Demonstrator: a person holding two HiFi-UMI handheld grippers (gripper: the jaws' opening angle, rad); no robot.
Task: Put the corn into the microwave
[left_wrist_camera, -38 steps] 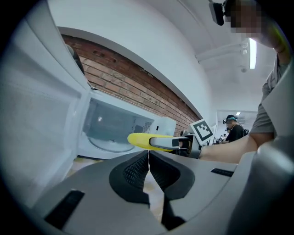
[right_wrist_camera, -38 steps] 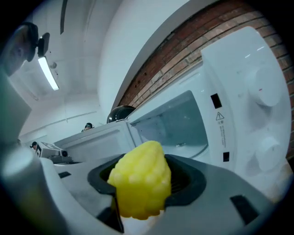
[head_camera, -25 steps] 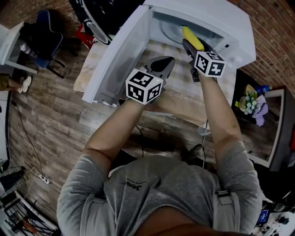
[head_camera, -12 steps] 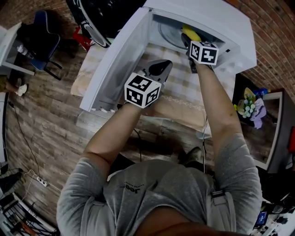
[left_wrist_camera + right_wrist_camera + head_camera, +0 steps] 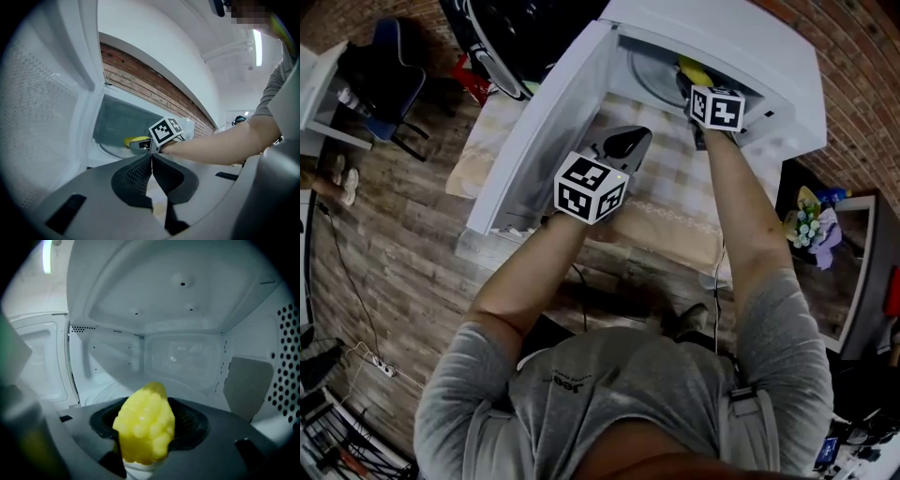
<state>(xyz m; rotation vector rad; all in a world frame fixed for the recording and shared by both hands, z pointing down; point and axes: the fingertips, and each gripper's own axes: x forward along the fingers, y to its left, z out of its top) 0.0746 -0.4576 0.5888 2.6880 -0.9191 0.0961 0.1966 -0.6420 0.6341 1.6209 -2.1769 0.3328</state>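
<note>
A yellow corn cob (image 5: 144, 427) sits between the jaws of my right gripper (image 5: 146, 437), which is shut on it. That gripper (image 5: 698, 89) reaches into the open white microwave (image 5: 741, 47), and the corn (image 5: 694, 70) shows just inside the cavity. In the right gripper view the glass turntable (image 5: 105, 392) lies below and ahead of the corn. My left gripper (image 5: 623, 145) hovers outside, beside the open door (image 5: 544, 122), with its jaws shut on nothing (image 5: 151, 164). From the left gripper view, the corn (image 5: 136, 140) and the right gripper's marker cube (image 5: 165, 131) appear at the cavity mouth.
The microwave stands on a table with a checked cloth (image 5: 675, 202). Its door swings out to the left. A brick wall (image 5: 862, 84) runs behind, and a small side table with flowers (image 5: 811, 216) stands at the right. Wooden floor (image 5: 384, 216) lies at the left.
My right gripper has pushed forward and slightly down, carrying the corn from the microwave's mouth into the cavity. The left gripper has stayed where it was.
</note>
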